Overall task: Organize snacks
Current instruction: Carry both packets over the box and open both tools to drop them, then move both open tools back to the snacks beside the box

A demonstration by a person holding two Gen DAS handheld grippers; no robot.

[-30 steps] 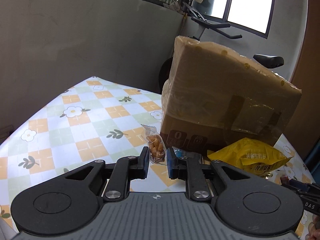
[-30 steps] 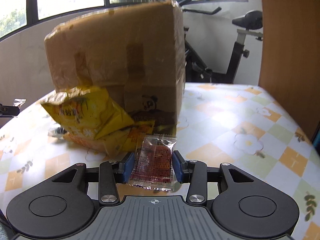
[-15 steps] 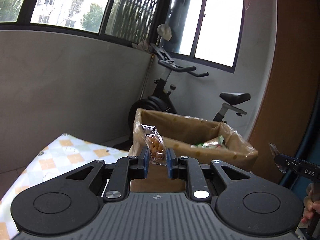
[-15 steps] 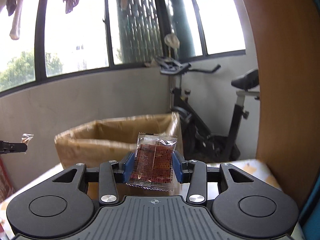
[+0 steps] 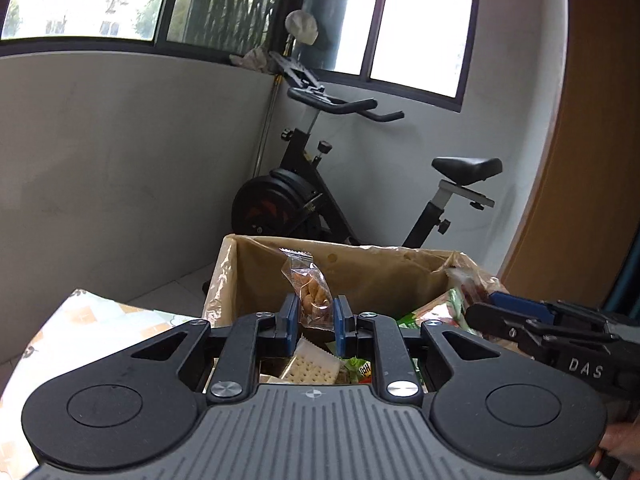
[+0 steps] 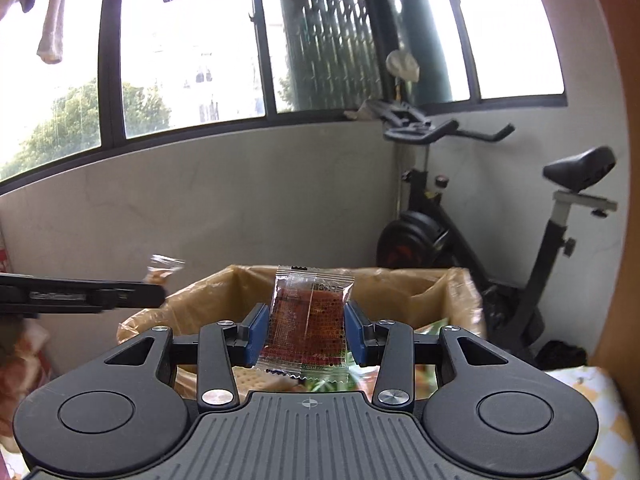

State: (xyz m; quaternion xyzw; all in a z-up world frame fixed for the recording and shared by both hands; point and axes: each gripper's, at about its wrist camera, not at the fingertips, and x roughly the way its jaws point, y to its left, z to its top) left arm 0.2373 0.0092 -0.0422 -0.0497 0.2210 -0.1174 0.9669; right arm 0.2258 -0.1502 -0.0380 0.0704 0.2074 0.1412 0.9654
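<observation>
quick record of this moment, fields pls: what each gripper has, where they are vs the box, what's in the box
left hand-held gripper: shut on clear packet of orange-brown snacks
right hand-held gripper: shut on clear packet of red-brown snack
position: both over the near edge of the open box
cardboard box: open top, clear plastic on its rim
box contents: cracker pack, green wrappers
background: exercise bike

Home balcony room, exercise bike (image 5: 360, 196), hanging laundry (image 6: 52, 12), flowered tablecloth (image 5: 92, 316)
</observation>
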